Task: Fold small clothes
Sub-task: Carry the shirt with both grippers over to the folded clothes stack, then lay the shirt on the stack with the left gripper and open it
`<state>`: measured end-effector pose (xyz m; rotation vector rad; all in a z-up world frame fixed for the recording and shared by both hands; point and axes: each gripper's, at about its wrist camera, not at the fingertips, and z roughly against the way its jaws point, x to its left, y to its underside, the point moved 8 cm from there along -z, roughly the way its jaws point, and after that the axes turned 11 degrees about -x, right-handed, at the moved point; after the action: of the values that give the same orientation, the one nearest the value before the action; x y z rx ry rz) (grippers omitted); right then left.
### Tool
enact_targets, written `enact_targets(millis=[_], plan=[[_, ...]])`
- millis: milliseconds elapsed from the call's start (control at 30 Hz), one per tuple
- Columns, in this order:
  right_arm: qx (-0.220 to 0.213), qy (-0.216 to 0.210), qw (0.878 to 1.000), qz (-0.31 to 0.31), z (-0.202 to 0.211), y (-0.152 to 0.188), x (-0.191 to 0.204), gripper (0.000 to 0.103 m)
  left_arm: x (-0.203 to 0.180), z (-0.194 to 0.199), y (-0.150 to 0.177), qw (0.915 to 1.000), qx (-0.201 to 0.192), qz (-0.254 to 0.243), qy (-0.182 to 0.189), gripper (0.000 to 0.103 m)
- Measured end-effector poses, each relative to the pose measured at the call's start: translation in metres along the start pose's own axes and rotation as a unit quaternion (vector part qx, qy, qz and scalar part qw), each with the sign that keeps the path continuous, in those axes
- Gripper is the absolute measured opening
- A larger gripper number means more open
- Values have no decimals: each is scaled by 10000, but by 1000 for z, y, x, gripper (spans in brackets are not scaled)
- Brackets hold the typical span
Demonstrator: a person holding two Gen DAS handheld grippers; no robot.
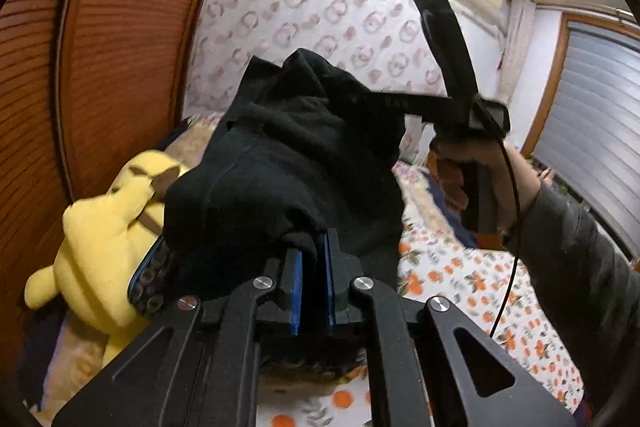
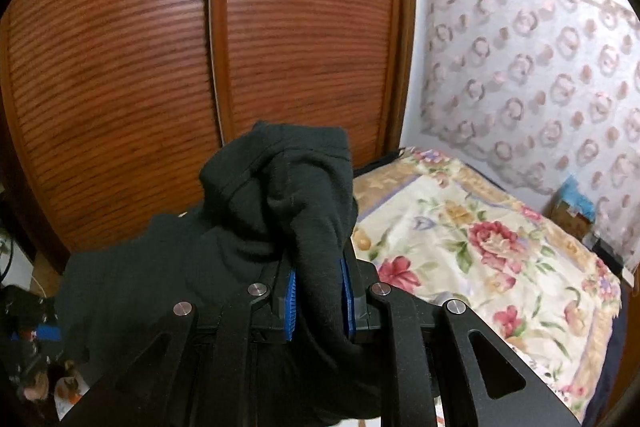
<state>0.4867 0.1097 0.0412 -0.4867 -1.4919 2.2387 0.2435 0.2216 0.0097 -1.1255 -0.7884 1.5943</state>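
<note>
A yellow plush toy is lying at the left edge of the bed. The left hand-held gripper is pinching the black garment, lifting it above the bed. The right hand-held gripper is pinching another bunched part of it, beside the wooden wardrobe.

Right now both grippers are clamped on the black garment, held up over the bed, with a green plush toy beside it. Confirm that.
One error: the plush toy is yellow, as the left wrist view shows. Both the left gripper and right gripper do clamp the black garment over the bed.
</note>
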Motion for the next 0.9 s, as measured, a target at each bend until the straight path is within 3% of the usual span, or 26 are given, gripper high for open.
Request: enact_targets(millis=[67,167,233,300,533,767,900], plan=[[68,180,9998,-58,-12,1,-11,20,7,-5,8,9999,108,62,-103,10],[-90,466,9988,-100,-11,-5,-21,39,7,-3,14,9997,132,43,-209,10],[-306,713,9969,-91,0,-12,-30,58,9,-5,16,9995,160,48,-262,10],[-430,802,9957,-177,13,-15,-39,63,12,-9,18,9994,184,40,-292,10],[-152,30,9998,-125,18,17,-13,63,16,-9,22,9990,187,-127,-380,10],[77,-34,9986,-513,-29,42,-46,63,19,-16,33,9977,319,-327,-496,10],[5,76,9989,-473,-32,42,-48,63,17,-17,33,9969,330,-439,-559,10]])
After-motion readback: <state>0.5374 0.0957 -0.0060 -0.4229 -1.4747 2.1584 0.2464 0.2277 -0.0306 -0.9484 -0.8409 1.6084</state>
